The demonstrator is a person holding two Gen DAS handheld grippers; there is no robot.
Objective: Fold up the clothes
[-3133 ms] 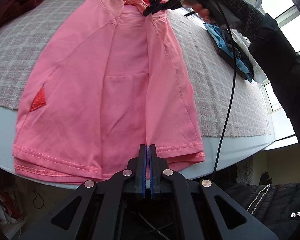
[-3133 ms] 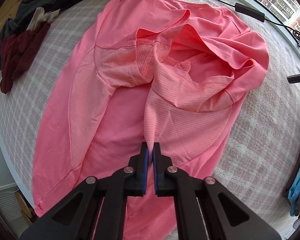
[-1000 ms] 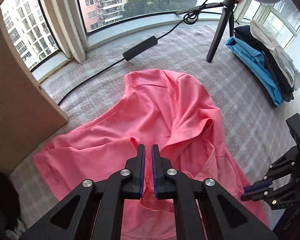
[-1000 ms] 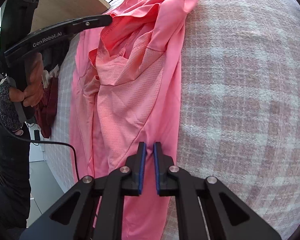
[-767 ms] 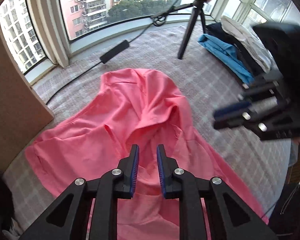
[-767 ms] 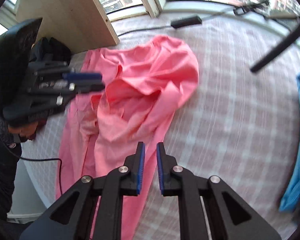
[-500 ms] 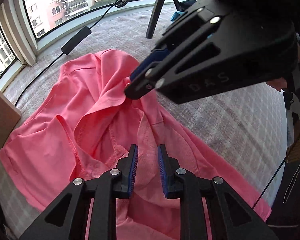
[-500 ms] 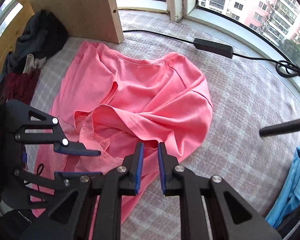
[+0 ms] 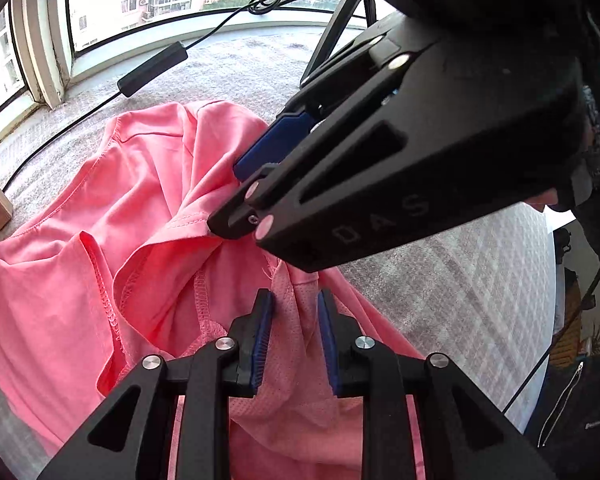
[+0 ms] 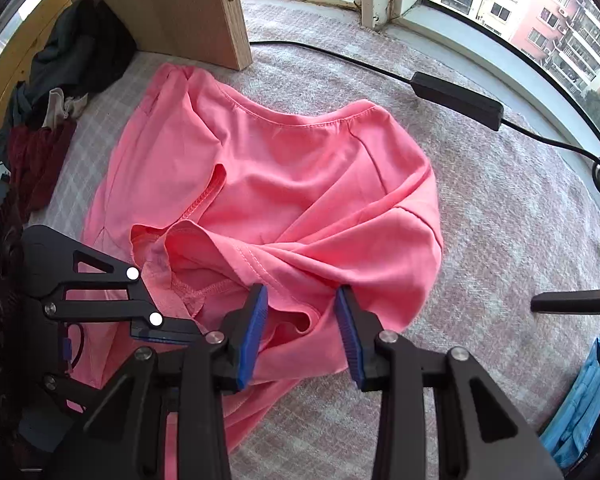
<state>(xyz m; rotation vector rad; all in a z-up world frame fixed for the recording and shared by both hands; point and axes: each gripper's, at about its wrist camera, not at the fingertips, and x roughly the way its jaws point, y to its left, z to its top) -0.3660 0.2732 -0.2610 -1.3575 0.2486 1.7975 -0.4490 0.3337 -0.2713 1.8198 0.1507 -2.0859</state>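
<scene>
Pink shirt lying bunched on the checked cloth, both grippers hanging over it with jaws parted.

Left wrist view: the left gripper [image 9: 294,334] is pointing down at the pink shirt [image 9: 140,216], its blue ribbed pads standing a little apart with mesh fabric showing between them, the pads not pressing it; the right gripper [image 9: 236,196], black plastic with the letters "DAS" on its side, is hanging just above the shirt's stitched hem; a black cable box [image 9: 153,69] is lying beyond the shirt near the window. Right wrist view: the right gripper [image 10: 302,334] has just been opening, its jaws spread wide over a loose fold of the smooth pink shirt [image 10: 300,176], pinching nothing; the left gripper [image 10: 160,332] is showing beside the shirt's mesh collar; a wooden board [image 10: 188,8] is standing behind the shirt; dark clothes [image 10: 60,92] are piled left of it; a blue garment [image 10: 584,408] is lying well apart at the right.
</scene>
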